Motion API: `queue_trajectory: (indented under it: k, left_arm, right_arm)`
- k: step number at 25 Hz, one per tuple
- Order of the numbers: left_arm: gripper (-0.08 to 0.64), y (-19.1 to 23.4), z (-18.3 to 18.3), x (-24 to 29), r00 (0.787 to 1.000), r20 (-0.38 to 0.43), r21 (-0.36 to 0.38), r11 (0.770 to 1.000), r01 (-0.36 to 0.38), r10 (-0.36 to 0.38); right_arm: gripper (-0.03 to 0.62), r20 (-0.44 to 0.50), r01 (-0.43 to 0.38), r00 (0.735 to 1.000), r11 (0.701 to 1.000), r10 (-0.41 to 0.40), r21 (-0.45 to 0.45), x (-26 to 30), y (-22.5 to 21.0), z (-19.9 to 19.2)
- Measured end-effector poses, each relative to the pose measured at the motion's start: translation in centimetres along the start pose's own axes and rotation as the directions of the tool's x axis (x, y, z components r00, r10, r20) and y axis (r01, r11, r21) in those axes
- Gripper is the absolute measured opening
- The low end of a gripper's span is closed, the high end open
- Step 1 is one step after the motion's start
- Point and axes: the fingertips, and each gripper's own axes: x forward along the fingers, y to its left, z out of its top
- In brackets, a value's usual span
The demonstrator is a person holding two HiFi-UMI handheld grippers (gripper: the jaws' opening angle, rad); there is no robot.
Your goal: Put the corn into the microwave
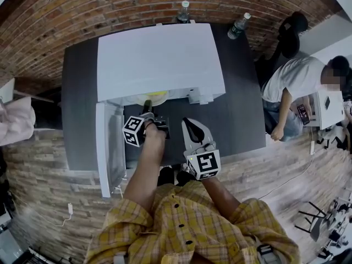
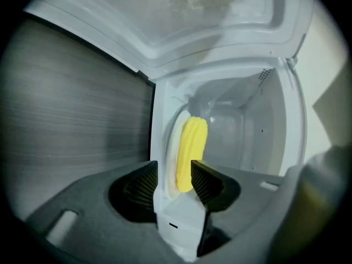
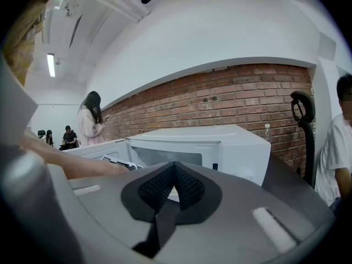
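The yellow corn lies on a white plate inside the white microwave, whose door hangs open to the left. My left gripper reaches into the oven's mouth and is open. The near end of the corn shows between its fingertips, and the pads do not press on it. In the head view the left gripper is at the opening, where a bit of yellow shows. My right gripper hovers over the black table in front of the microwave, shut and empty, seen also in its own view.
The microwave stands on a black table against a brick wall. Two bottles stand at the back edge. A person in a white shirt stands at the table's right side. Another person in a pink coat stands far off.
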Motion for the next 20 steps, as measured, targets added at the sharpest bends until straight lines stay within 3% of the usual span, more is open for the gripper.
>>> queue_trajectory:
  k: [5,10,16,20]
  left_arm:
    - [0.105,-1.6,-0.6,-2.5,0.999,-0.019,0.049,0.998,0.049,-0.049]
    - [0.000,-4.6,-1.6,-5.6,0.982,-0.071,0.116,0.976,0.184,-0.177]
    - [-0.002,-7.1,-3.8,-10.5,0.946,-0.159,0.223,0.923,0.315,-0.284]
    - [-0.002,-8.6,-5.0,-14.1,0.919,-0.204,0.353,0.851,0.390,-0.337]
  right_arm:
    - [0.003,0.010,0.000,1.000,1.000,0.000,0.002,-1.0,0.2,0.2]
    - [0.003,0.020,-0.009,1.000,1.000,0.009,-0.005,-2.3,0.7,0.5]
    - [0.003,0.046,-0.024,0.999,1.000,0.025,-0.003,-4.2,1.7,1.2]
    - [0.003,0.060,-0.034,0.998,0.999,0.034,0.002,-5.6,2.5,1.6]
